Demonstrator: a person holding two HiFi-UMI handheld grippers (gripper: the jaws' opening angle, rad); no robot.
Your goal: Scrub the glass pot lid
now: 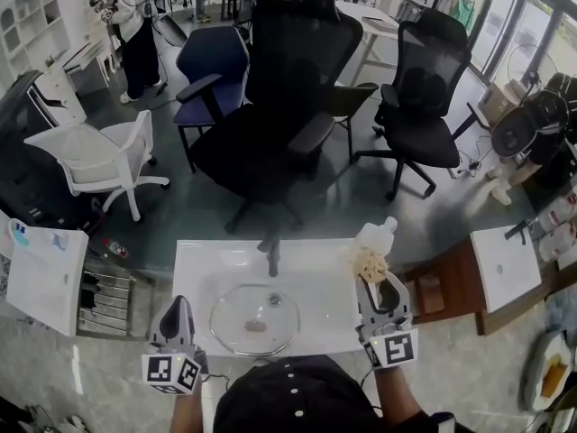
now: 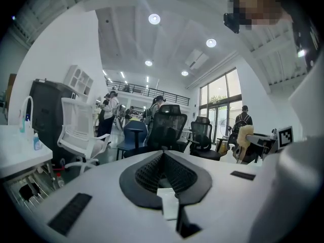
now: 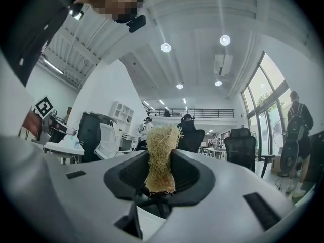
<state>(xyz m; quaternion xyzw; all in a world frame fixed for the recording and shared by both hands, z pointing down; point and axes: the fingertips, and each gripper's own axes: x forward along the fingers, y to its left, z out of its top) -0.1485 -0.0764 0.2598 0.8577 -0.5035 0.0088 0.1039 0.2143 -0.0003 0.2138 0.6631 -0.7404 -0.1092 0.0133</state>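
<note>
The round glass pot lid [image 1: 255, 318] lies flat in the white sink basin [image 1: 203, 269], with a small brownish patch near its middle. My left gripper [image 1: 177, 308] hovers at the lid's left edge, jaws shut and empty; in the left gripper view [image 2: 163, 154] the jaws meet with nothing between them. My right gripper [image 1: 371, 280] is held to the right of the lid, shut on a tan fibrous loofah scrubber [image 1: 370, 264]. In the right gripper view the scrubber [image 3: 161, 156] stands upright, pinched between the jaws [image 3: 161, 172]. Neither gripper view shows the lid.
A dark faucet [image 1: 272, 253] stands at the sink's far edge, a white bottle [image 1: 379, 234] at its far right corner. Black office chairs [image 1: 288, 106] and a white chair [image 1: 99, 156] stand beyond. White counters [image 1: 45, 278] flank the sink, with a wooden table [image 1: 446, 287] to the right.
</note>
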